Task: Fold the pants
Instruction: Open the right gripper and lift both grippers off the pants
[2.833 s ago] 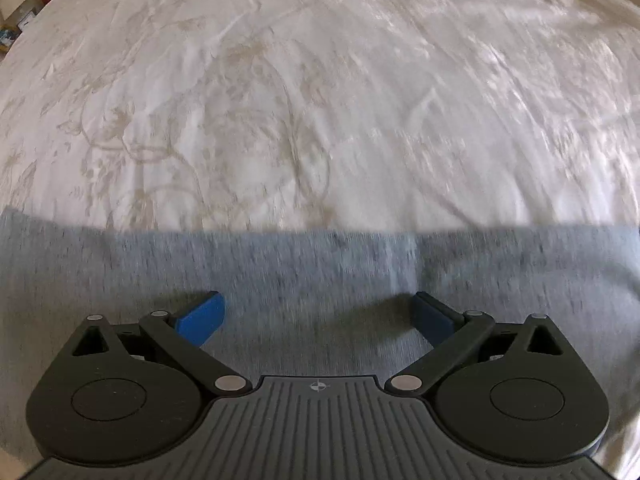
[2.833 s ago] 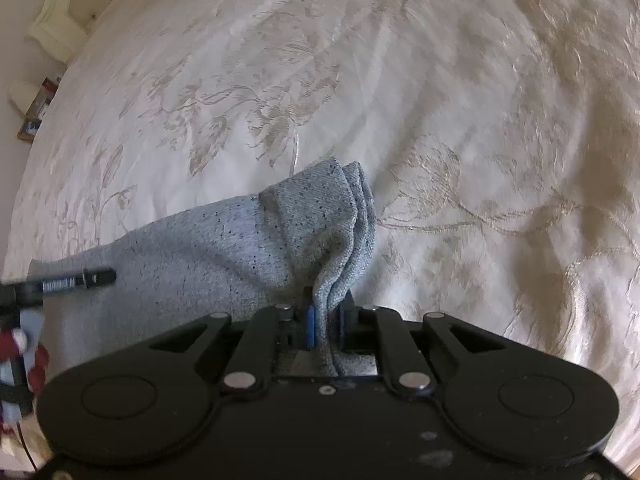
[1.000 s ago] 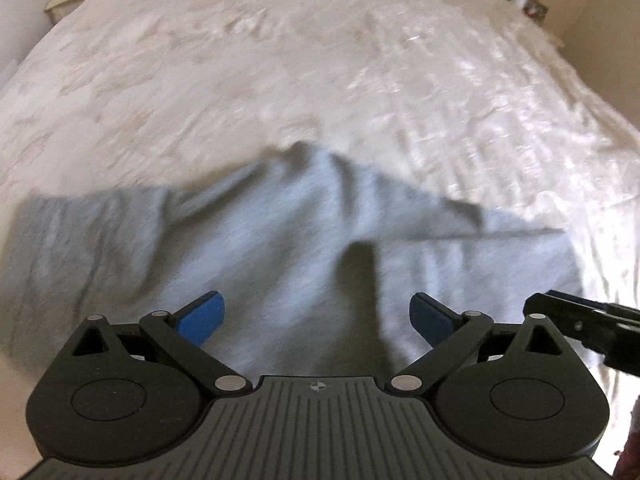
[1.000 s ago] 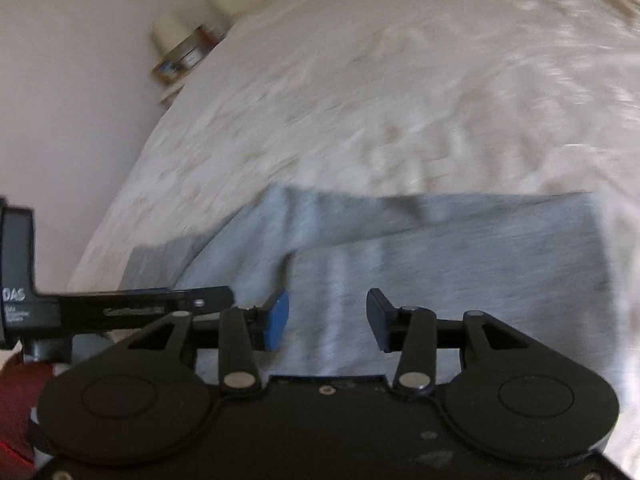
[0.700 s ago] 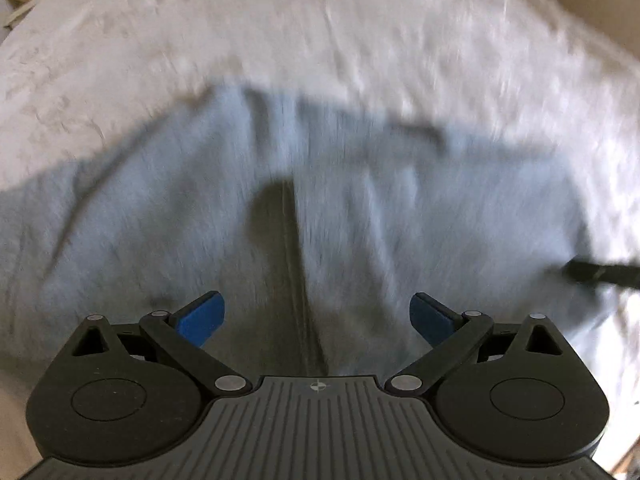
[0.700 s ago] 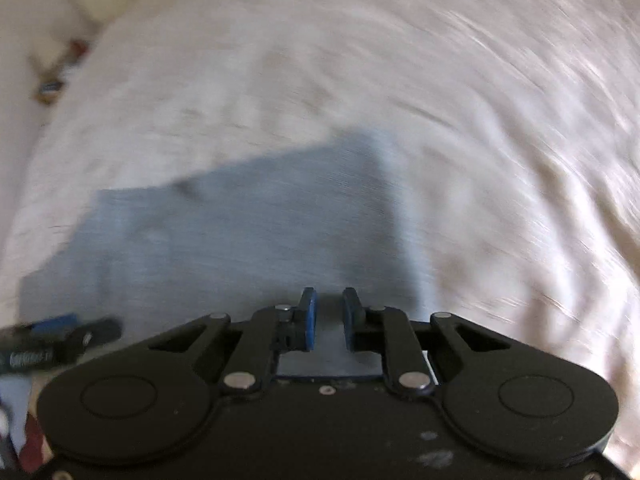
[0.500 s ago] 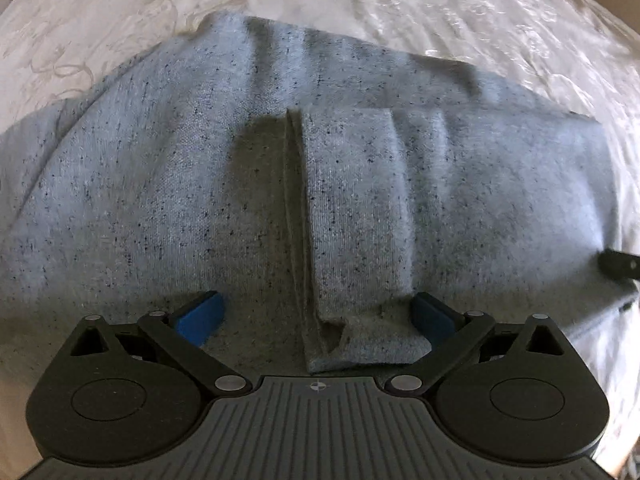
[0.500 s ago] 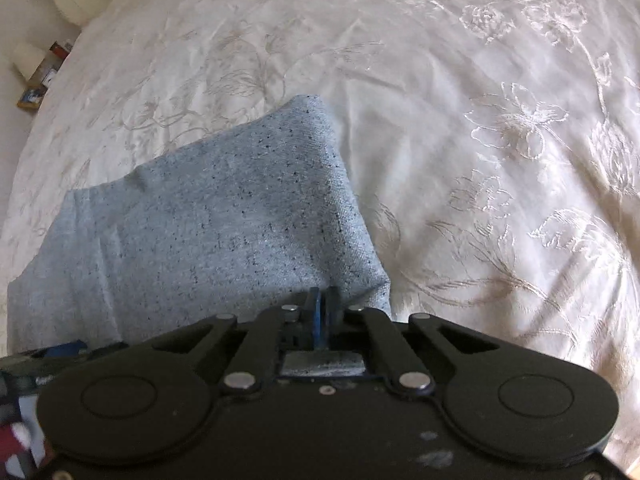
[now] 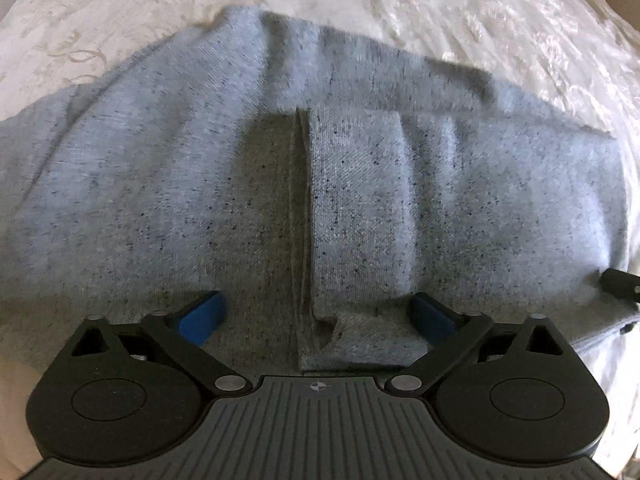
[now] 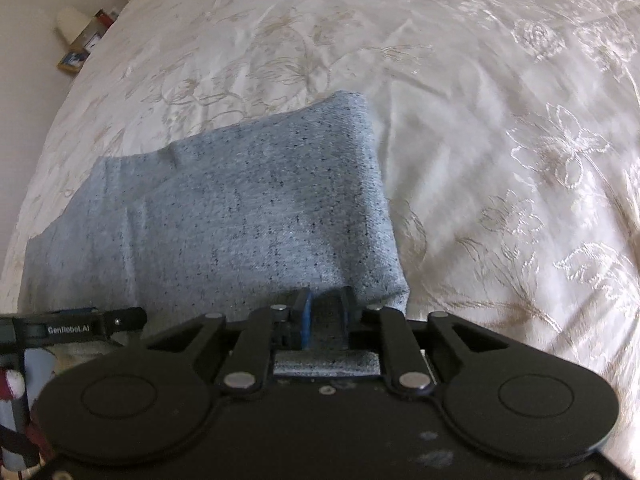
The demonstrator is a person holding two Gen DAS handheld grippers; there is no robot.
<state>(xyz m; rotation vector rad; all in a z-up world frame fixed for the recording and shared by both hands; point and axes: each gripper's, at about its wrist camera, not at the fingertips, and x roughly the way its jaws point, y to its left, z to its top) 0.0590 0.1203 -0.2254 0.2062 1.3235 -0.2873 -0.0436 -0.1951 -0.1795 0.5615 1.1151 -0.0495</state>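
Observation:
Grey speckled pants [image 9: 160, 200] lie folded on a cream embroidered bedspread [image 9: 480, 12]. A folded-over flap with a straight edge [image 9: 304, 220] lies on top. My left gripper [image 9: 316, 316] points down at the flap's near end. Its jaws stand wide, are closing, and straddle the flap without pressing it. At the pants' near right corner [image 10: 384, 288] sits my right gripper [image 10: 324, 316]. Its jaws are narrow and opening, with grey cloth lying between them. The right gripper's fingertip [image 9: 618, 284] shows at the left wrist view's right edge. The left gripper's finger [image 10: 72, 328] shows low left in the right wrist view.
The bedspread [image 10: 500, 120] stretches far beyond and to the right of the pants. A pale wall runs along the left, with small boxes [image 10: 80, 52] on a ledge. A bit of red and white [image 10: 12, 392] shows at the lower left edge.
Both grippers sank from above the bed onto the pants. The right jaws let go of the bunched cloth, shut at the corner, then parted slightly. The left jaws narrowed a little.

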